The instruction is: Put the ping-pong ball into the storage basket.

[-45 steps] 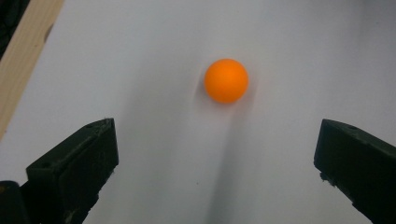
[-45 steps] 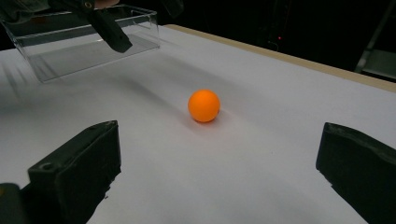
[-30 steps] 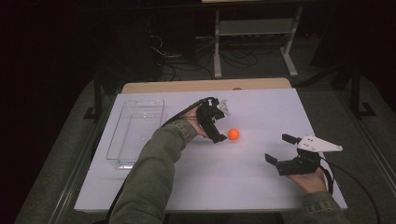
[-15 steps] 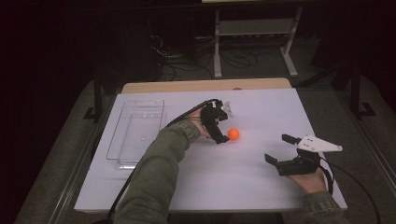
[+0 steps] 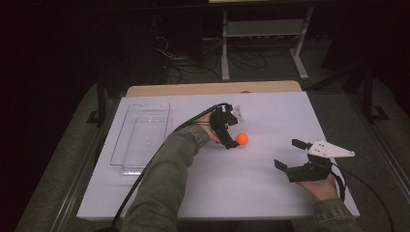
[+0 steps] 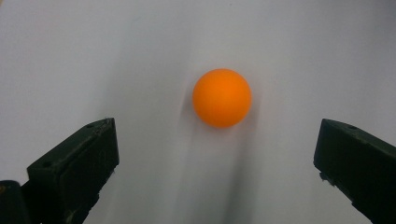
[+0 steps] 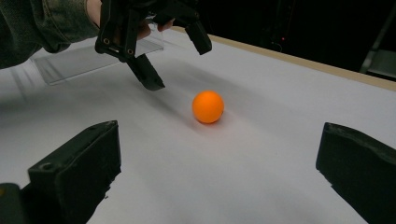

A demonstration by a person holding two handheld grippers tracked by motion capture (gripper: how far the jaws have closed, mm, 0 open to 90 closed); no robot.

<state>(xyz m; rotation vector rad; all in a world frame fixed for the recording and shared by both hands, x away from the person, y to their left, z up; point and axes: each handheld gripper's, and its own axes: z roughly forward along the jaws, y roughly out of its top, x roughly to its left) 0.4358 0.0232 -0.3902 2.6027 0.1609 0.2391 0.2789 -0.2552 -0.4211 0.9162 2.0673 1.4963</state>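
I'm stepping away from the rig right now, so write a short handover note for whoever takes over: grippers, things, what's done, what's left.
Left gripper: open, hovering over the orange ball, jaws either side of it but not touching.
Right gripper: open, holding nothing, resting near the table's right edge, pointed toward the ball.
Orange ball: loose on the white table, about mid-table.
Clear tray: on the table's left side, looks empty.
Done: approach to the ball only; no grasp yet.
Left: close the left jaws on the ball and lift; it probably goes into the tray, though that is a guess.
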